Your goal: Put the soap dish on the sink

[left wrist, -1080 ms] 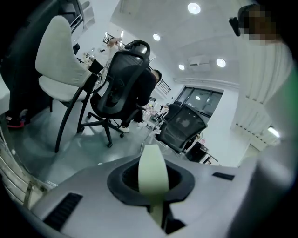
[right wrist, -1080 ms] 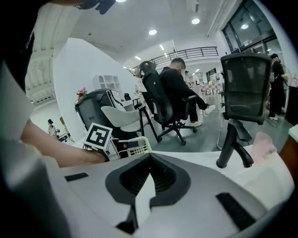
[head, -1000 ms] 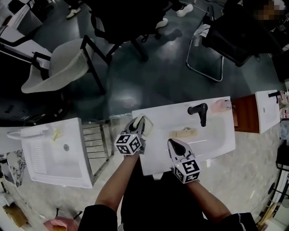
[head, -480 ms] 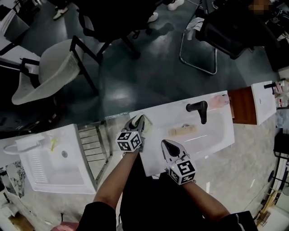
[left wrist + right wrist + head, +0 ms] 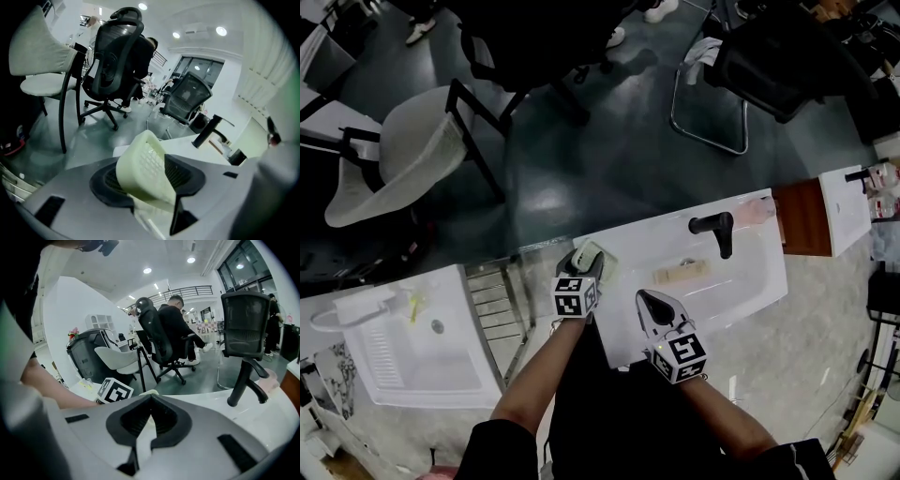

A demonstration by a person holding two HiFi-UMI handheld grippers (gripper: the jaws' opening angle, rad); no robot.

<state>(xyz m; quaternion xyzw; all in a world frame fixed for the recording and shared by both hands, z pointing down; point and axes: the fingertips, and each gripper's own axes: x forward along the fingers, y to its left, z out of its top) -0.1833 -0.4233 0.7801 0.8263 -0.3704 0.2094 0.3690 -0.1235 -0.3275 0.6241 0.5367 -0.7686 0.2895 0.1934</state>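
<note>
While L tool [image 5: 582, 259] sat at the far-left corner of the white sink [image 5: 750, 281], its jaws had just been opening & stood apart, released. Pale green soap dish [image 5: 146, 169] stood tilted btwn them, leaning toward the left-hand jaw, over the sink rim; whether a pad touched it, couldn't tell. R tool [image 5: 150, 398] hung over the sink's near edge, clenched shut w/ nothing in it. Black faucet [image 5: 717, 231] stood at the far rim, tan block [image 5: 681, 274] in the basin.
</note>
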